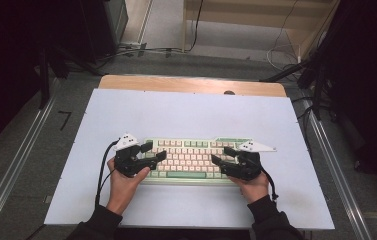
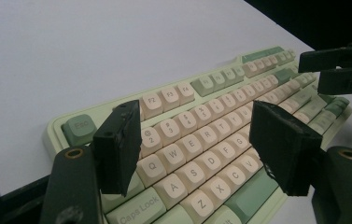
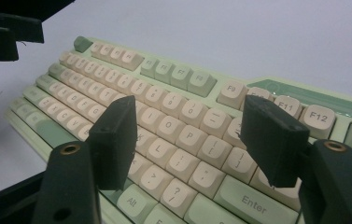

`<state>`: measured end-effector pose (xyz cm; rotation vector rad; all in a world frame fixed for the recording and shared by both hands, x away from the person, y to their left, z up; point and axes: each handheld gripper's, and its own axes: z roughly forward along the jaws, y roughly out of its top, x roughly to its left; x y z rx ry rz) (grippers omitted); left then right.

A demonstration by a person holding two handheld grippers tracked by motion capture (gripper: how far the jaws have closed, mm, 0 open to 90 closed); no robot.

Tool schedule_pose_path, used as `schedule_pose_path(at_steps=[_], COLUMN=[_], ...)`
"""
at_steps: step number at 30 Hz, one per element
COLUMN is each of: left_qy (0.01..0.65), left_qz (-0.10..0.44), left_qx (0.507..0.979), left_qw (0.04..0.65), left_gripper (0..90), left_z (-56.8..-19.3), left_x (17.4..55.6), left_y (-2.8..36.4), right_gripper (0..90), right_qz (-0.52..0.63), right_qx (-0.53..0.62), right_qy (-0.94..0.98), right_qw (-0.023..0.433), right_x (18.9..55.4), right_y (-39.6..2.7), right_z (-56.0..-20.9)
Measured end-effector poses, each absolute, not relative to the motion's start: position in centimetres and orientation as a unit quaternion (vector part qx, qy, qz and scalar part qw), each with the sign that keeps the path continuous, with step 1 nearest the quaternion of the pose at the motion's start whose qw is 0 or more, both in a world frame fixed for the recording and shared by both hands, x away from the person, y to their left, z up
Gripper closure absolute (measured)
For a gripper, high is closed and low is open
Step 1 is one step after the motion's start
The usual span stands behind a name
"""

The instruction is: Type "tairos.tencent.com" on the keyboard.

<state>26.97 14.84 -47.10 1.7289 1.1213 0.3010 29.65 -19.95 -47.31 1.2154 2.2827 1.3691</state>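
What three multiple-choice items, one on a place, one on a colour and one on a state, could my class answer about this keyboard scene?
1. Where does the keyboard lie?
A. On the white table
B. On the floor
C. On a shelf

2. What colour is the Esc key?
A. Red
B. Green
C. Black

3. How do the jaws of the left gripper stand?
A. Shut on a cable
B. Shut empty
C. Open above the keys

Answers: 1 A, the high view shows it flat on the table. 2 B, it is green beside cream keys. 3 C, a wide gap shows keys between the jaws.
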Motion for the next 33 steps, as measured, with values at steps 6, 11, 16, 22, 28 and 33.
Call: schedule_pose_path(at_steps=[6,11,16,22,28,33], left_qy=[0.467,0.471,0.471,0.472,0.472,0.472], left_qz=[0.123,0.122,0.12,0.121,0.12,0.12], left_qx=[0.716,0.715,0.716,0.715,0.715,0.716], left_qw=[0.505,0.503,0.501,0.502,0.502,0.501], left_gripper=[34.9,35.3,35.3,35.3,35.3,35.3], left_z=[-47.2,-47.5,-47.6,-47.6,-47.6,-47.7], left_x=[26.7,26.7,26.7,26.7,26.8,26.8], left_y=[15.0,15.0,14.8,14.9,15.0,14.9], right_gripper=[64.6,87.6,87.7,87.7,87.7,87.6], right_qz=[0.47,0.471,0.462,0.445,0.43,0.427], right_qx=[0.392,0.369,0.341,0.321,0.309,0.309], right_qy=[0.783,0.796,0.817,0.834,0.846,0.848], right_qw=[0.11,0.094,0.062,0.056,0.054,0.057], right_x=[29.3,29.1,29.1,29.0,29.1,29.2], right_y=[-19.7,-19.0,-17.2,-15.0,-13.7,-13.6], right_z=[-47.2,-47.3,-47.6,-48.3,-48.8,-48.9])
